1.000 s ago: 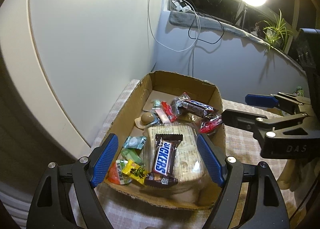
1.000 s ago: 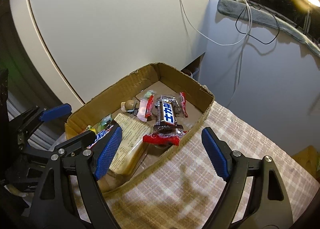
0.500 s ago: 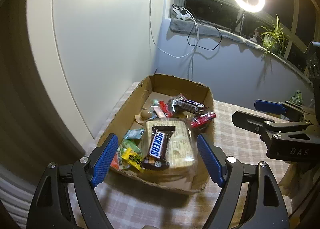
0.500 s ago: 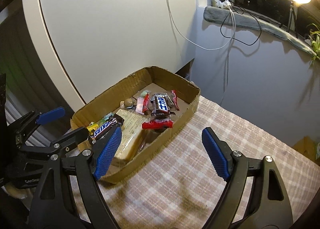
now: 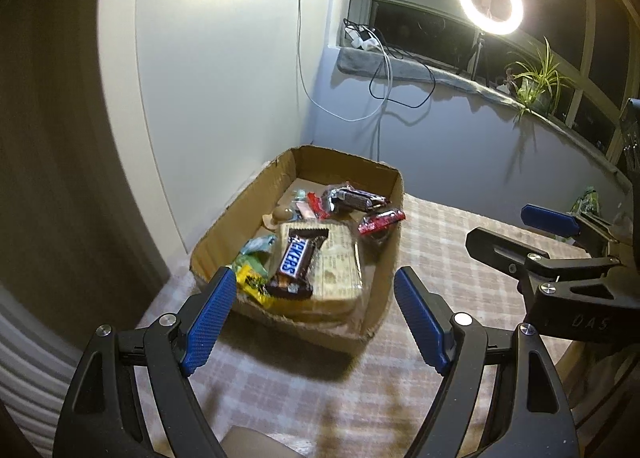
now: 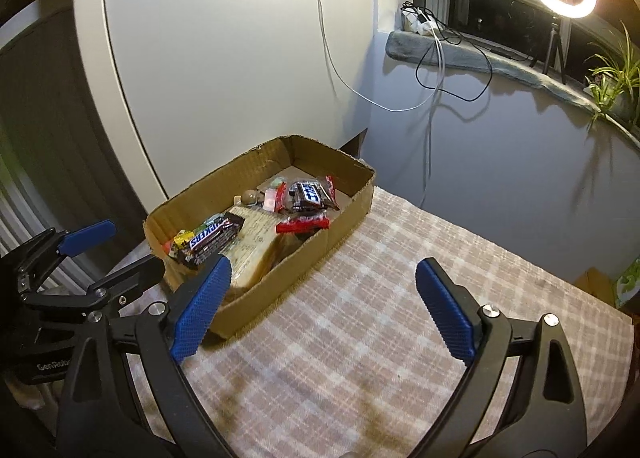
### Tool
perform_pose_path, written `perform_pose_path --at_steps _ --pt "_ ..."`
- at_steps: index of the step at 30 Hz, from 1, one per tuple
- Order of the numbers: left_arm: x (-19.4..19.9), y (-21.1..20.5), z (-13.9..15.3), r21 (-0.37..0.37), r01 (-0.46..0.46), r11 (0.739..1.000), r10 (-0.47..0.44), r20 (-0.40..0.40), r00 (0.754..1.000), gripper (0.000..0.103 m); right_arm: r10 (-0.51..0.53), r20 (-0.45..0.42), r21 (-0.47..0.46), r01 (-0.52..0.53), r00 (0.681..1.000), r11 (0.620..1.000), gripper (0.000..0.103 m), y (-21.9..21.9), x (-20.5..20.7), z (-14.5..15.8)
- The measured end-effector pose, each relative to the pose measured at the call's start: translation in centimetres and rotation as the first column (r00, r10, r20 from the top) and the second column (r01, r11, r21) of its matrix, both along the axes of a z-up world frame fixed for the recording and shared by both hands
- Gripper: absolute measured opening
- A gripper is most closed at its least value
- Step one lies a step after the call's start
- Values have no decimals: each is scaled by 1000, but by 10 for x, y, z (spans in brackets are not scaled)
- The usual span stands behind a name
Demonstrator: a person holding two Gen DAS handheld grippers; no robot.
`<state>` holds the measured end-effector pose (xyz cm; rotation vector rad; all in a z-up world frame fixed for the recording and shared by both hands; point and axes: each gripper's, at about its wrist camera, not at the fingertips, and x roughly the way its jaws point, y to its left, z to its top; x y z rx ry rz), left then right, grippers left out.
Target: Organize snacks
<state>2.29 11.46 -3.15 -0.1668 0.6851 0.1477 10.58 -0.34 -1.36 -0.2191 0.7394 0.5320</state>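
A shallow cardboard box point(image 5: 378, 300) point(image 6: 352, 214) sits on the checked tablecloth and holds several snacks. A Snickers bar point(image 5: 297, 261) point(image 6: 210, 236) lies on a clear-wrapped cracker pack point(image 5: 340, 270) point(image 6: 256, 242). A second dark bar point(image 5: 354, 197) point(image 6: 310, 194), a red bar point(image 5: 380, 220) point(image 6: 303, 223), a yellow packet point(image 5: 250, 282) and small candies lie around them. My left gripper point(image 5: 316, 316) is open and empty, held back above the box's near wall. My right gripper point(image 6: 320, 306) is open and empty, over the cloth to the right of the box.
The table point(image 6: 360, 358) stands in a corner against a white panel point(image 5: 224, 98) and a blue-grey wall point(image 6: 500, 162). A windowsill holds cables, a ring light point(image 5: 490, 0) and a plant point(image 5: 536, 82). A green item point(image 5: 586, 198) lies at the far right.
Both grippers have pulled back and up from the box, so it looks smaller and farther away. Both stay open and empty. The snacks have not moved.
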Motion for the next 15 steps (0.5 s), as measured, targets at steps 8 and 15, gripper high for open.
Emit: perform_pose_path --at_steps 8,15 --pt "-9 -3 1 3 -15 1000 15 6 1000 81 -18 9 7 18 1000 1000 97 -10 -15 1" --pt "-13 -8 6 13 -12 1000 12 21 1000 81 -26 23 5 25 999 1000 97 -15 -19 2"
